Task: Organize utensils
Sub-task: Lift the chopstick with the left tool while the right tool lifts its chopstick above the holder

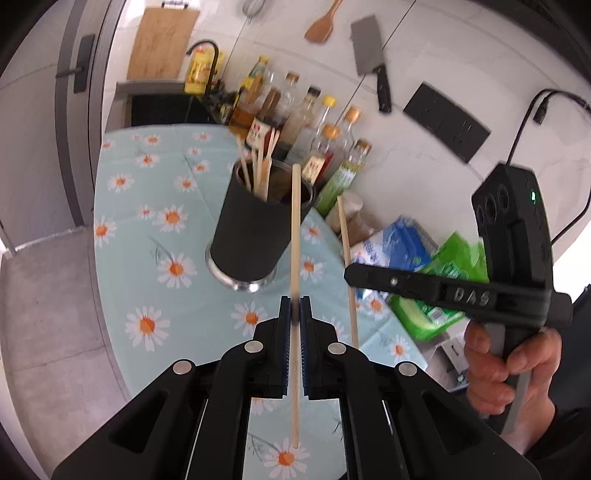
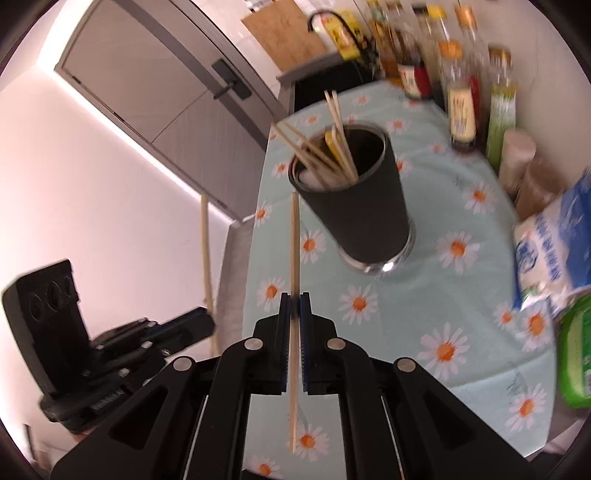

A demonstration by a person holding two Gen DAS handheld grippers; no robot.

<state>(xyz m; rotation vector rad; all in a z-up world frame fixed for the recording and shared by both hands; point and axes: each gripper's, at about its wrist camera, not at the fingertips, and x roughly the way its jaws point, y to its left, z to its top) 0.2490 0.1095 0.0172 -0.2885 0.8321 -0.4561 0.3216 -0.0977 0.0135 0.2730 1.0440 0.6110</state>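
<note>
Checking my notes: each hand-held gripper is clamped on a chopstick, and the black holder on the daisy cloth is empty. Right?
Not quite. The black holder already has several chopsticks in it, as the right wrist view shows. Each hand-held gripper, left and right, is indeed clamped on a chopstick.

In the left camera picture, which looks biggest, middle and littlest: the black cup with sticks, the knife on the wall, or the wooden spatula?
1. Black cup, much the biggest, though it is also nearest.
2. Knife.
3. Spatula, littlest; its handle runs off the top edge, so it is partly hidden.
</note>
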